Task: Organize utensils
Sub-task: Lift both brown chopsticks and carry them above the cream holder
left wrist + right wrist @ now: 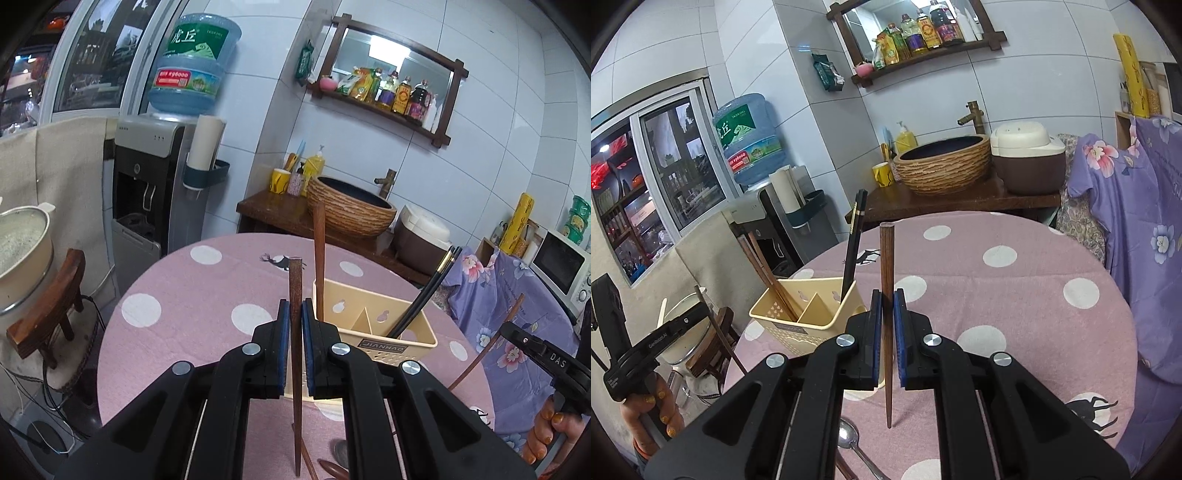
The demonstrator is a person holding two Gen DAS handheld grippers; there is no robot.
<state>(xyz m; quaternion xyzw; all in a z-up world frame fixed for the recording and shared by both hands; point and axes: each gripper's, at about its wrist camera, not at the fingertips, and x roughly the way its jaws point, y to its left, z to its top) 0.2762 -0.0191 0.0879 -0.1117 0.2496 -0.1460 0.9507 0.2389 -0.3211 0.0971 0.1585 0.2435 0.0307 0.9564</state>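
Each gripper carries one brown wooden chopstick, upright, thick end up, tip pointing down above the table. Left gripper [294, 310] has its blue pads clamped on the left-held brown chopstick [294, 288] around mid-shaft. Right gripper [886, 302] is clamped the same way on the right-held brown chopstick [886, 258]. Neither tip touches the pink polka-dot tablecloth [1015, 295].

Beige plastic two-compartment utensil caddy [373, 325] sits just beyond the left gripper and to the left of the right one. It already holds a dark wooden stick [319, 258] in one compartment and black chopsticks [428, 291] leaning in the other.

Handling, as a guess: the sticks look light, stiff and smooth, and since they taper, a clamped stick may pivot or slip. A grip near the middle or toward the thicker end looks safest.

A metal spoon [849, 439] lies on the cloth by the right gripper's base, and more brown utensils [321, 469] lie on the table below the left gripper. A person's hand [554, 432] shows at the frame edge.
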